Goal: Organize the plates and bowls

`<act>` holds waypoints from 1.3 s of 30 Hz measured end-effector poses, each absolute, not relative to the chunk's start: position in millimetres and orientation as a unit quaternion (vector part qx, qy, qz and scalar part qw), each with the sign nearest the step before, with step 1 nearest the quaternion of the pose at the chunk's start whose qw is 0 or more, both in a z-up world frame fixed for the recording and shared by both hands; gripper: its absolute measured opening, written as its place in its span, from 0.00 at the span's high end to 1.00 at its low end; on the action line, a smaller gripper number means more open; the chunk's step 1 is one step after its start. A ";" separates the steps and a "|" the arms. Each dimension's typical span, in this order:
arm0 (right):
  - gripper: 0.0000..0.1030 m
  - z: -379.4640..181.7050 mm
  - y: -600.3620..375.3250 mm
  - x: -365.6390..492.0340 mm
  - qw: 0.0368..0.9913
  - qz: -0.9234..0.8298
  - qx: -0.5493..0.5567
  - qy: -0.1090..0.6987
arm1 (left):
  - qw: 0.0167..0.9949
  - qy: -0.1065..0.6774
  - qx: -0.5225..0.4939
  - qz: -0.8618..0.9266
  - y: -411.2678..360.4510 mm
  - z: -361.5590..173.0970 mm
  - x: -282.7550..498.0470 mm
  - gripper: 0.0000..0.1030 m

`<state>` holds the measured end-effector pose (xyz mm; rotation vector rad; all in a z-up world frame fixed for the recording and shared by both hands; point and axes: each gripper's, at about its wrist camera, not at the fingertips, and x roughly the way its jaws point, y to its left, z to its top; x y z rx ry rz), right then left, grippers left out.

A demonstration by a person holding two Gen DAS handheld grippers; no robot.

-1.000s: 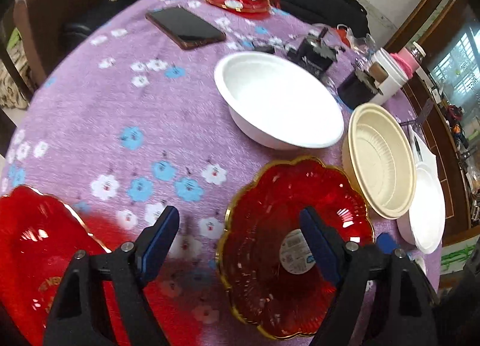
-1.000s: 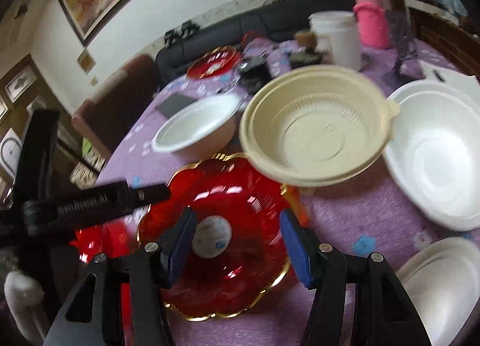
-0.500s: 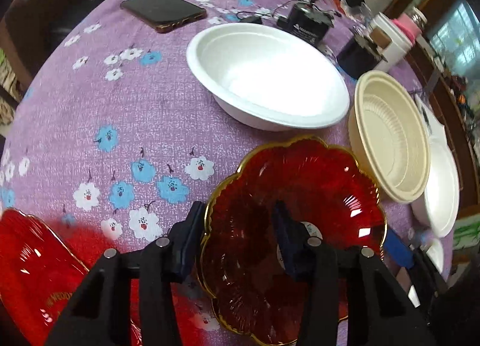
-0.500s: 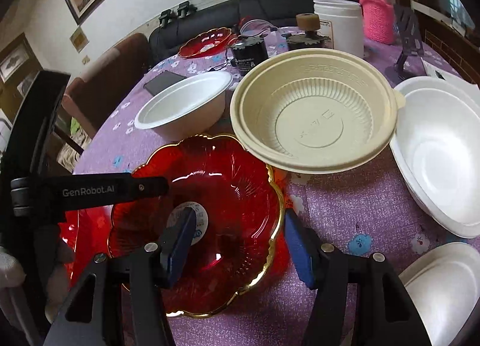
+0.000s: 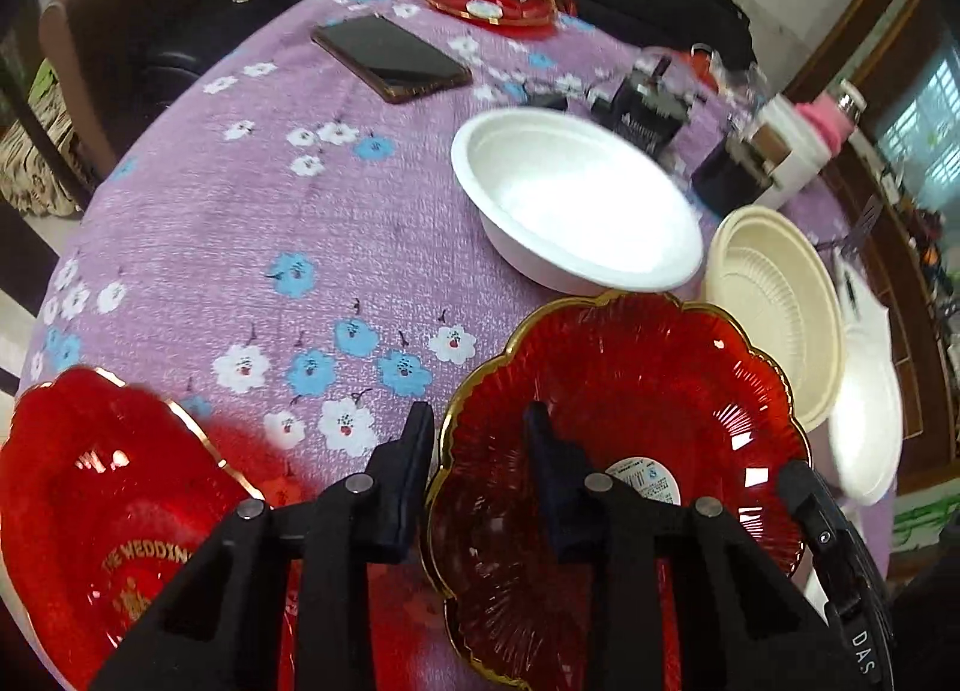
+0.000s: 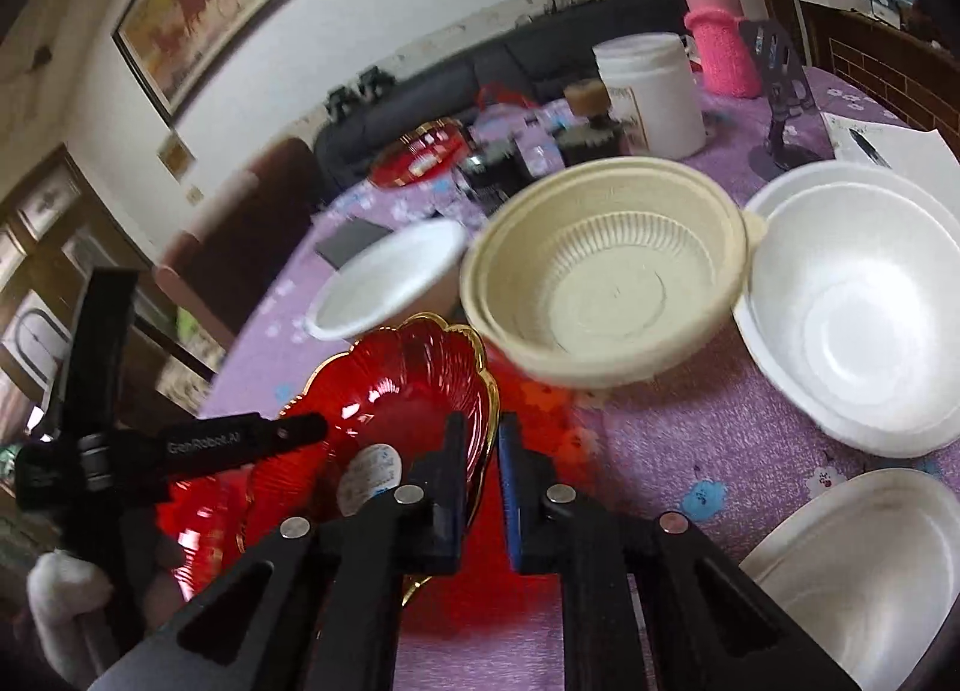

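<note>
Both grippers pinch opposite rims of the scalloped, gold-edged red glass plate (image 5: 624, 451) near the table's (image 5: 240, 199) front edge. The left gripper (image 5: 477, 475) is closing on its left rim; the right gripper (image 6: 483, 487) clamps the right rim. Sorting has barely begun: another red plate (image 5: 90, 511), the white foam bowl (image 5: 576, 211) and the beige ribbed bowl (image 6: 606, 277) lie unstacked.
</note>
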<state>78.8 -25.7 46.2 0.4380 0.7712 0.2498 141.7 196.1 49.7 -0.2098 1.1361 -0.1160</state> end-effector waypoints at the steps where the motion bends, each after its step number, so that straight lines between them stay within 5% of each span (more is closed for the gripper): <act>1: 0.89 49.1 -26.2 77.0 0.897 0.124 0.214 0.367 | 0.840 0.530 -0.101 -0.055 196.4 53.1 137.7 0.71; 22: 0.90 95.3 30.0 39.7 0.880 0.211 0.235 0.354 | 0.879 0.447 -0.163 -0.027 276.2 109.7 61.2 0.71; 39: 0.90 65.4 151.5 38.4 0.863 0.244 0.129 0.423 | 0.860 0.449 -0.241 0.031 391.9 67.0 21.7 0.71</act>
